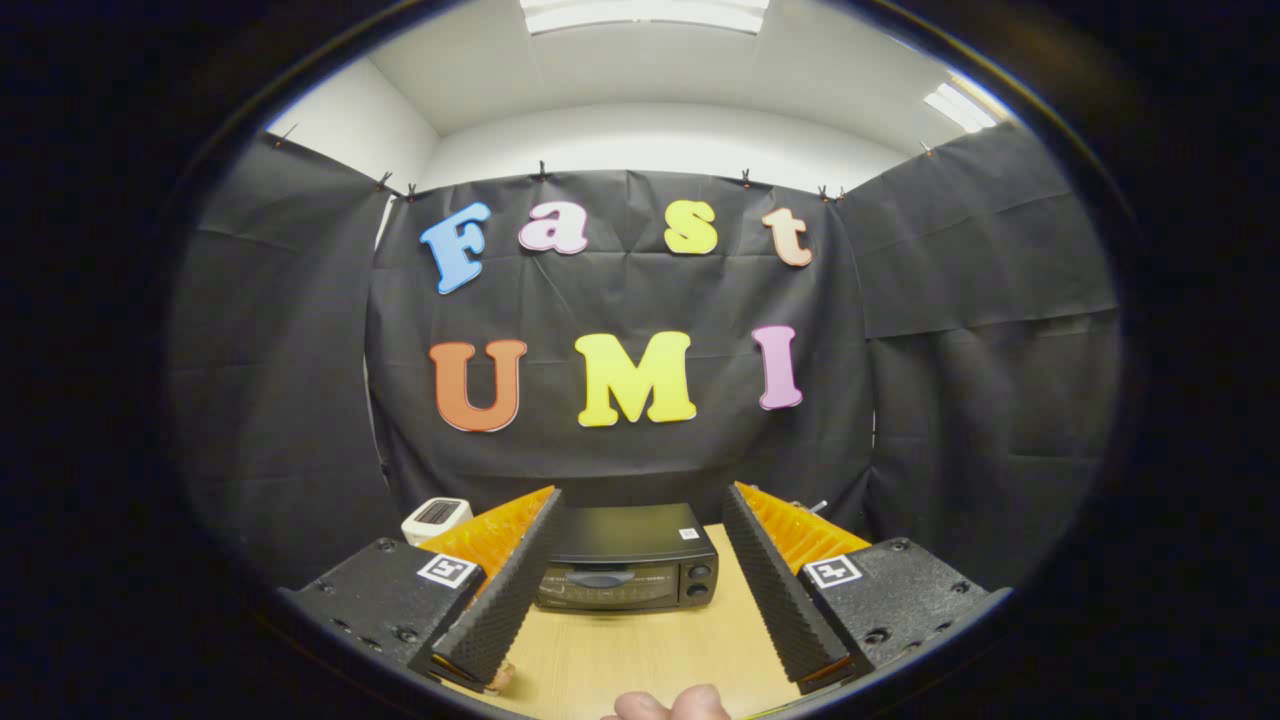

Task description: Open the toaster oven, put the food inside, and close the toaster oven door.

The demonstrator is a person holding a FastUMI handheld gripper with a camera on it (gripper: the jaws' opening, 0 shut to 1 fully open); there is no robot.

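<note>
A black toaster oven (625, 568) stands on the wooden table (640, 650) against the booth's back cloth, its door closed and its knobs on the right side of the front. My gripper (640, 505) is open, its two ribbed black fingers (515, 580) spread wide with nothing between them. The oven sits beyond the fingers, framed in the gap between them and well apart from the tips. A pale, rounded bit of food (672, 705) lies on the table close below the gripper, partly cut off.
A small white appliance with a dark slotted top (437, 518) stands left of the oven, behind the left finger. A thin metal piece (812, 507) pokes out behind the right finger. Black cloth walls close the booth on three sides.
</note>
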